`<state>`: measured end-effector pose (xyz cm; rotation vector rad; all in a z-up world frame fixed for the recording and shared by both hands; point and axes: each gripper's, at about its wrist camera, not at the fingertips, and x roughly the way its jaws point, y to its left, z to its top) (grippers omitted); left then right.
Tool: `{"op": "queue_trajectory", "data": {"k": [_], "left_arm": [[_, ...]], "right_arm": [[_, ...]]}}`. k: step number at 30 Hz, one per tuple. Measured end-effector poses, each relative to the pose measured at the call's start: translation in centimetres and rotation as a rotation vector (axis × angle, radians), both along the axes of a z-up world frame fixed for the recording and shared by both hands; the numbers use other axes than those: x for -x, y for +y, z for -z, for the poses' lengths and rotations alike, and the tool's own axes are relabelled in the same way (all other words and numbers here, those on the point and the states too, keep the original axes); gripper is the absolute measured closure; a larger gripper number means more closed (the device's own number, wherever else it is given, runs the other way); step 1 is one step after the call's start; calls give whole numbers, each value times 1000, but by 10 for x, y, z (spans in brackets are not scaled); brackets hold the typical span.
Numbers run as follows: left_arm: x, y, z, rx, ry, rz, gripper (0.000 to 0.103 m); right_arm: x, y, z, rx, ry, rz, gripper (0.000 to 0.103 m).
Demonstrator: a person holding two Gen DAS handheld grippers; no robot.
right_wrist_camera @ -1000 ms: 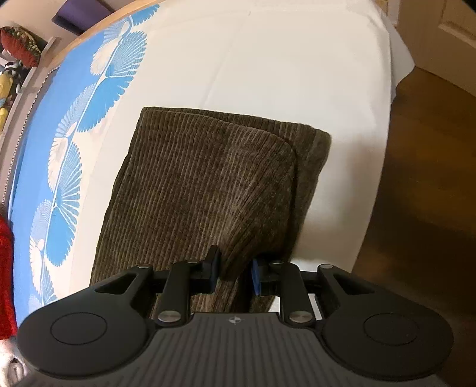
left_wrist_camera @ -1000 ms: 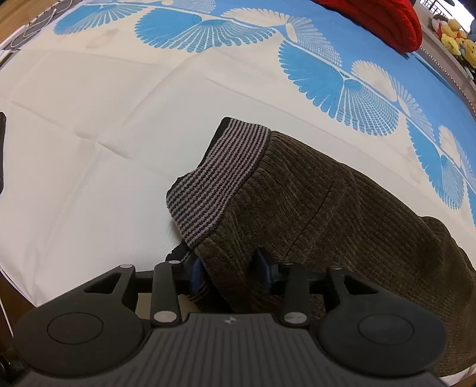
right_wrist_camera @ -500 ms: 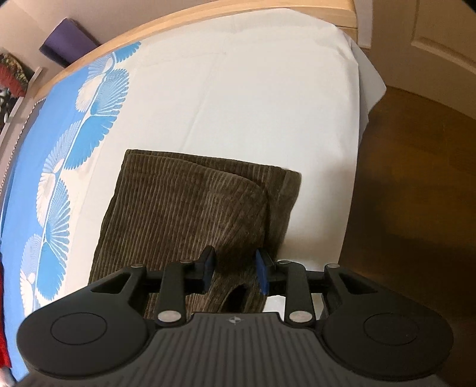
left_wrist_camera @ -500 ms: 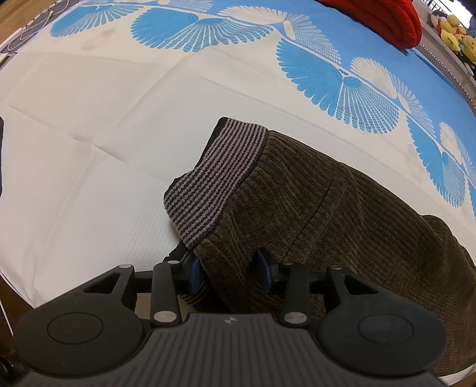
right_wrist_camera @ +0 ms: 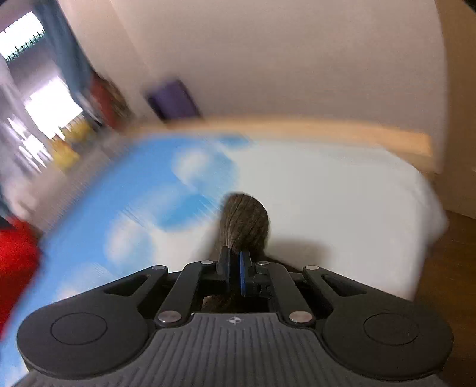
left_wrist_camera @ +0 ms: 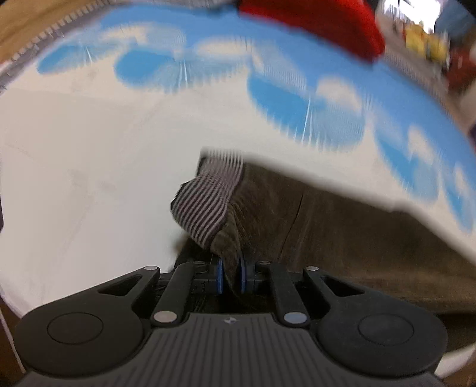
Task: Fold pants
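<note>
On the bed: brown corduroy pants (left_wrist_camera: 342,238) lie across a bedsheet (left_wrist_camera: 89,178) that is white near the edge and blue-patterned further back.
Left tongs (left_wrist_camera: 229,275): closing, with a bunch of brown cloth between the blue pads, just below the striped waistband (left_wrist_camera: 205,205).
Right tongs (right_wrist_camera: 234,272): pressed together on a gathered tuft of the same brown cloth, which stands up beyond the tips; this looks like the leg end.
Step in hand: judged to be lifting both ends of the pants to carry one half over the other.
Doing it well: both ends should rise together and level, so the cloth hangs straight and no edge slips out; the fold should be laid down edge to edge, then smoothed.
Risk: a thin pinch of thick corduroy may pull free if tugged sideways.
Look of the pants: dark olive-brown, ribbed and plush, with a grey and dark striped elastic waistband curled over at its corner.
Surroundings: a red blanket (left_wrist_camera: 312,20) at the far side, a wooden bed frame (right_wrist_camera: 327,131), a wood floor (right_wrist_camera: 446,282); both views are blurred.
</note>
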<state>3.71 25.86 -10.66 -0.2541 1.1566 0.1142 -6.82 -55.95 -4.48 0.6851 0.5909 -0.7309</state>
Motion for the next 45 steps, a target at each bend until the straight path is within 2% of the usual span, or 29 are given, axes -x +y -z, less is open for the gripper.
{"op": "queue_trajectory", "data": {"k": [2, 4, 5, 6, 7, 8, 10, 11, 12, 14, 16, 19, 21, 24, 25, 28, 29, 31, 32, 36, 40, 42, 45], "left_arm": [[-1, 1, 9, -18, 55, 22, 89], [0, 3, 10, -16, 68, 26, 82], [1, 4, 10, -24, 69, 21, 78], [2, 5, 8, -38, 68, 13, 66], [1, 6, 5, -68, 63, -3, 57], [1, 7, 1, -90, 52, -16, 56], [4, 9, -7, -121, 7, -46, 52], [6, 9, -13, -141, -29, -59, 52], [8, 8, -22, -175, -81, -64, 52], [12, -2, -40, -252, -198, -44, 52], [14, -14, -50, -265, -283, -2, 52], [13, -37, -49, -252, -320, 110, 52], [11, -48, -44, -252, -303, 173, 52], [3, -63, -23, -259, -204, 250, 52], [0, -66, -13, -279, -145, 265, 52], [-6, -70, 24, -341, 52, 284, 54], [-8, -68, 27, -340, 66, 286, 54], [-7, -68, 25, -340, 53, 282, 54], [-8, -67, 24, -339, 46, 280, 53], [-6, -76, 13, -337, -24, 298, 52], [-14, -84, 8, -313, -68, 307, 52], [-17, -89, 5, -302, -80, 309, 52], [-19, -96, 2, -283, -99, 314, 52]], "right_arm": [[-2, -11, 32, -110, 195, 61, 97], [3, -21, 53, -202, 269, 126, 97], [1, -26, 61, -229, 300, 120, 96], [-2, -27, 64, -224, 320, 98, 95], [-4, -26, 65, -208, 332, 79, 95], [-6, -26, 64, -190, 336, 67, 92], [-4, -25, 63, -161, 349, 76, 80], [0, -26, 61, -152, 350, 91, 71], [2, -27, 58, -136, 351, 109, 68], [8, -26, 48, -75, 345, 146, 68], [11, -22, 35, 12, 314, 167, 68], [14, -13, 18, 115, 227, 147, 66], [13, -8, 12, 131, 161, 84, 62], [5, -1, 19, 50, 104, -73, 61], [2, 0, 23, 21, 114, -113, 61], [-10, 5, 44, -49, 219, -202, 61], [-14, 5, 52, -66, 282, -213, 61], [-17, 4, 74, -102, 428, -218, 61], [-16, 3, 78, -121, 449, -218, 61], [-18, 4, 74, -105, 432, -217, 61], [-16, 7, 58, -63, 358, -196, 60], [-16, 5, 61, -49, 375, -181, 59], [-19, 0, 73, -83, 447, -164, 59]]}}
